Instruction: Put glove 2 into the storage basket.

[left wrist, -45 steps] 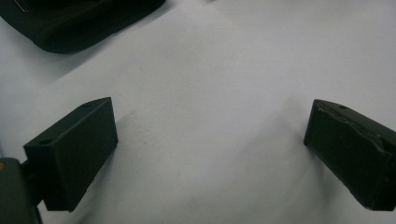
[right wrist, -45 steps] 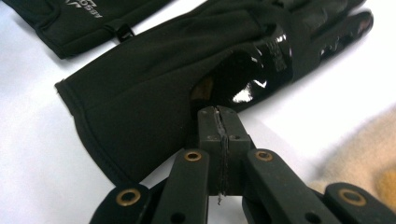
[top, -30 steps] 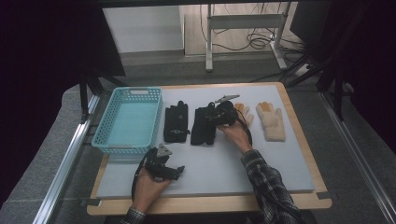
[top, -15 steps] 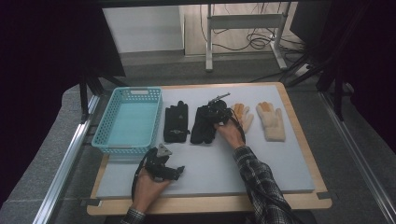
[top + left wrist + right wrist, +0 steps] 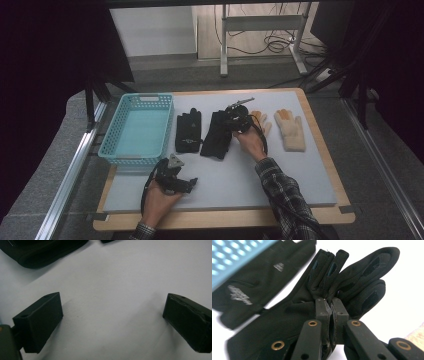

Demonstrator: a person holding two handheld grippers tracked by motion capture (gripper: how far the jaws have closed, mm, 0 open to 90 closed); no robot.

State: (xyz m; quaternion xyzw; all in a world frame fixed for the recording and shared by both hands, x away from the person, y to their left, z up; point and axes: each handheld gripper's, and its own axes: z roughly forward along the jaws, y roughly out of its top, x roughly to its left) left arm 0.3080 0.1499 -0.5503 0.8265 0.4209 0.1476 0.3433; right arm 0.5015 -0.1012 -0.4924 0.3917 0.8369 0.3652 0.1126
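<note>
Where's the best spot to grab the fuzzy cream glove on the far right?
Probably the cuff of the cream glove, the end nearest the person, coming straight down from above. It lies flat on the table with fingers pointing away, and the cuff is one wide edge with bare table around it.

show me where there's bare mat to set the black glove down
The blue basket is empty. Bare mat runs along the near edge between the left tongs and the right border, and right of the far tan glove. The middle row is crowded: two black gloves, the right tongs shut on one, then two tan gloves.
</note>
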